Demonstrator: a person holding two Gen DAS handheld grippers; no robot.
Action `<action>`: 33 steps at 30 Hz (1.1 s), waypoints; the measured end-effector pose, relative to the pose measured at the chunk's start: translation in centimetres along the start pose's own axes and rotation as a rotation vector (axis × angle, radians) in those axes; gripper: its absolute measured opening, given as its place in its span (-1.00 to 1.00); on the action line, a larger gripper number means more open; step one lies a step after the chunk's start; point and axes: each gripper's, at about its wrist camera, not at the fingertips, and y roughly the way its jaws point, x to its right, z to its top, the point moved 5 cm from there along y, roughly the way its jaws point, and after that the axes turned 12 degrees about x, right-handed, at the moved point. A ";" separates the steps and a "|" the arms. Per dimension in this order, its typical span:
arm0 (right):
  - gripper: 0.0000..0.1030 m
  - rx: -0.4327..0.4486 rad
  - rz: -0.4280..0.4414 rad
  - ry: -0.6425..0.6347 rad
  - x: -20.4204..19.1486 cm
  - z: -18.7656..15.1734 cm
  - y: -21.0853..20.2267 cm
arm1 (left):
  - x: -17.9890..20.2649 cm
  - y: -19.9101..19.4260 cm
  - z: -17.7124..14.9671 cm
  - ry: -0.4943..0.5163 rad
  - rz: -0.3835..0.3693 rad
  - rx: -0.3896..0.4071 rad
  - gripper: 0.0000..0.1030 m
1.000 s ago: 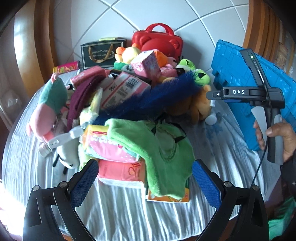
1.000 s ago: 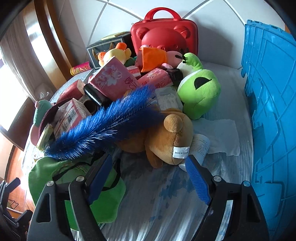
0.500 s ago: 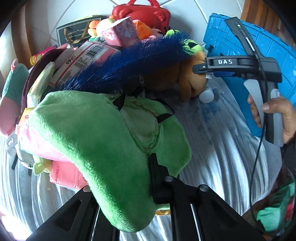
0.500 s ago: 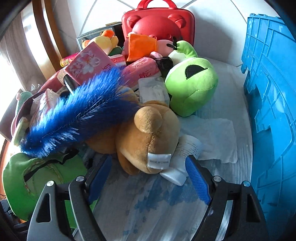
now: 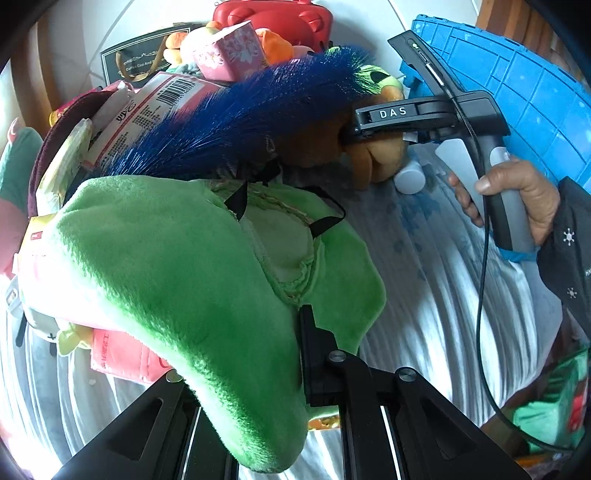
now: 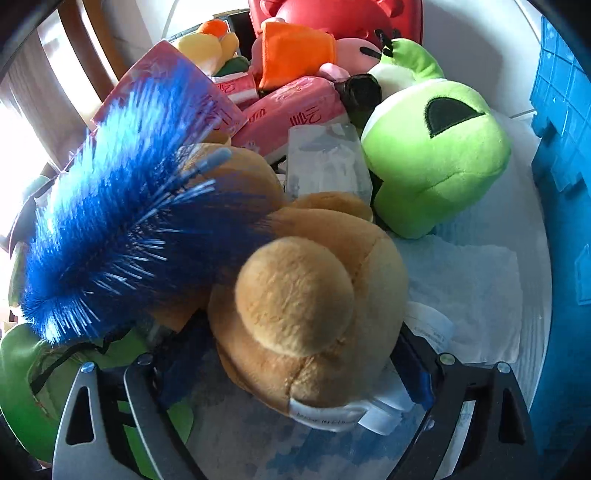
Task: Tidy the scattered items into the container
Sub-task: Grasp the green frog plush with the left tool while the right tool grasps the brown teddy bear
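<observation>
While the blue crate (image 5: 535, 85) stands on edge at the right of the heap, its ribbed wall facing the cameras, what it holds cannot be seen. A red case (image 6: 332, 14) sits at the back of the pile on the striped cloth (image 5: 424, 295).

The left gripper (image 5: 295, 369) is clenched on the green plush (image 5: 184, 288), which drapes over the jaws and hides one of them. It is a floppy, fuzzy piece with a paler inner lining, a frayed seam and thin black straps; it lies at the near edge of the pile, over pink packets (image 5: 118, 354).

The right gripper (image 6: 291, 380) has just been opening its jaws, and they now stand wide on either side of the tan plush (image 6: 306, 302); whether the pads touch it cannot be told. This toy is rounded, with a white sewn tag facing the camera. It lies on the cloth beside the crate, under a blue brush (image 6: 122, 236) and next to a lime plush (image 6: 436, 155). In the left view a hand (image 5: 517, 195) holds that gripper's grip.
</observation>
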 end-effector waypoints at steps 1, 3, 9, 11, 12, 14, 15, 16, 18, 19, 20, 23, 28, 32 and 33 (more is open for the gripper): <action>0.88 0.005 0.007 0.009 0.0 0.0 0.1 | 0.0 0.0 0.0 0.000 -0.003 -0.002 -0.83; 0.88 0.015 0.032 0.036 0.2 0.1 0.3 | 0.1 0.0 0.0 0.000 -0.007 -0.004 -0.83; 0.63 0.010 0.077 0.049 -0.5 0.0 0.4 | 0.3 -0.3 0.0 0.017 -0.009 0.006 -0.83; 0.40 0.017 0.061 0.024 -1.1 0.1 -0.2 | 0.6 -0.7 0.0 0.024 -0.009 0.011 -0.85; 0.38 0.029 0.048 0.002 -1.5 0.0 -0.9 | 0.6 -0.8 0.1 0.027 -0.010 0.013 -0.87; 0.32 0.051 0.030 -0.023 -2.3 0.0 -2.3 | 0.7 -1.2 0.2 0.029 -0.012 0.018 -0.88; 0.31 0.056 0.032 -0.015 -2.4 -0.1 -2.9 | 0.7 -1.4 0.3 0.028 -0.014 0.020 -0.88; 0.29 0.060 0.035 -0.003 -2.5 -0.2 -3.4 | 0.7 -1.7 0.4 0.029 -0.015 0.022 -0.89; 0.27 0.065 0.034 0.022 -2.4 -0.5 -4.4 | 0.8 -2.2 0.4 0.038 -0.018 0.026 -0.89; 0.26 0.070 0.029 0.028 -2.5 -0.7 -4.9 | 0.9 -2.5 0.5 0.042 -0.020 0.027 -0.89; 0.25 0.075 0.023 0.033 -2.6 -1.0 -5.5 | 1.0 -2.7 0.5 0.045 -0.023 0.029 -0.89; 0.21 0.102 -0.003 0.043 -2.7 -1.5 -7.4 | 1.3 -3.7 0.8 0.054 -0.037 0.041 -0.89; 0.18 0.163 -0.046 0.041 -2.2 -2.1 -10.9 | 2.6 -4.6 2.2 0.087 -0.065 0.084 -0.89; 0.17 0.206 -0.071 0.046 -2.2 -1.9 -14.0 | 3.8 -5.0 3.3 0.119 -0.084 0.124 -0.89; 0.17 0.219 -0.081 0.041 -2.3 -1.8 -14.7 | 4.0 -5.1 3.5 0.127 -0.087 0.132 -0.89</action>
